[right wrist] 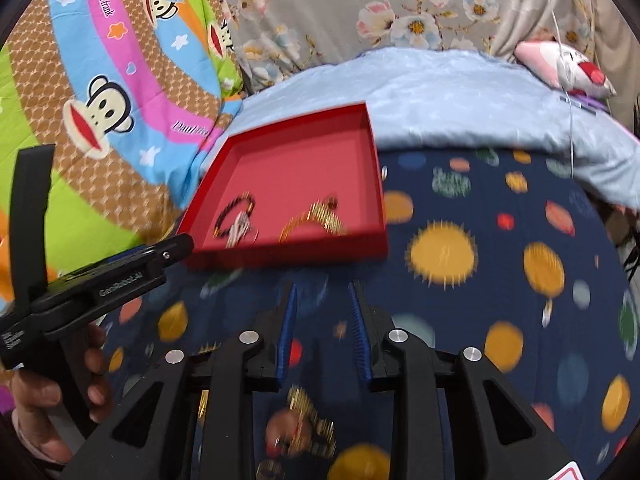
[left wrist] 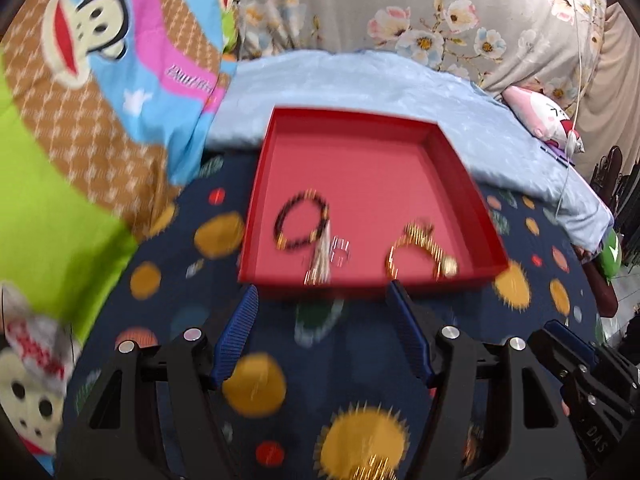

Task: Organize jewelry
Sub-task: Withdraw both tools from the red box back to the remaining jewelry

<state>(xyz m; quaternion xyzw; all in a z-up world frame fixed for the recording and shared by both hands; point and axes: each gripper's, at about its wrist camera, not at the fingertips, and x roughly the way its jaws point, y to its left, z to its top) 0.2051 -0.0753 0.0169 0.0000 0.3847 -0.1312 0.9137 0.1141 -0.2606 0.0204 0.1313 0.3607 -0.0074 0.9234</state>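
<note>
Both my views smear with motion. Ahead of my left gripper, the small clear piece in the red tray is too blurred to name, perhaps a ring. Beneath my right gripper, a gold jewelry piece lies half hidden behind the frame. Another gold bit is cut off by the bottom edge.

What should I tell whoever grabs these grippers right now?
Left gripper: open, empty, just short of the red tray.
Right gripper: open, narrower, empty, over the dotted cloth.
Done: black bracelet, gold bracelet and a small ring lie in the tray.
Left: a gold piece lies on the cloth, under the right gripper; too blurred to identify.
</note>
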